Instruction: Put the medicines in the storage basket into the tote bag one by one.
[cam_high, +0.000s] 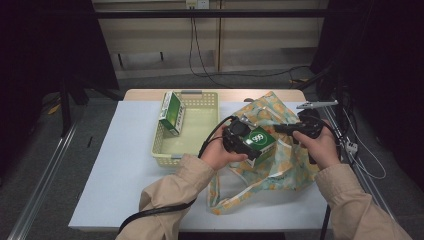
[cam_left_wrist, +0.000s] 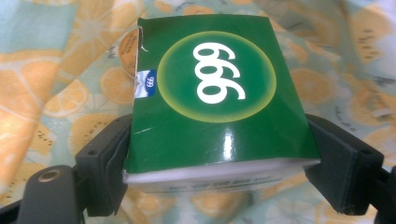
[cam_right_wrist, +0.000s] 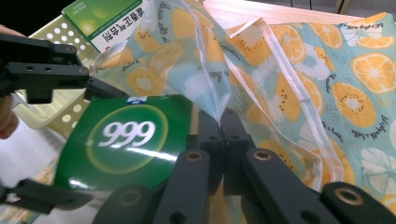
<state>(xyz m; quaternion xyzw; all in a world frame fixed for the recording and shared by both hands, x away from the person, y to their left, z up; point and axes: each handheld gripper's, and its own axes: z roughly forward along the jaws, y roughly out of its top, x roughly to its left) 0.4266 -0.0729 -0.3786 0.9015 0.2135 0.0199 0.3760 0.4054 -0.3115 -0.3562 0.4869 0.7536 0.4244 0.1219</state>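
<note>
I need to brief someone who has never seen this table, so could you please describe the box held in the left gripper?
On the white table, just right of the pale yellow basket, lies a fruit-print bag. Above it the left gripper clamps a green box between its fingers. Its top shows a white 999 in a pale ring, whereas the other green box leans inside the basket.

We looked from the high view above the near side, facing forward and down over the whole table (cam_high: 110, 165). The left gripper view sat very close behind the green box (cam_left_wrist: 212, 93), facing the fruit-print bag (cam_left_wrist: 56, 79). The right gripper view looked leftward and far, close over that bag (cam_right_wrist: 317, 74). All three views shared box and bag.
</note>
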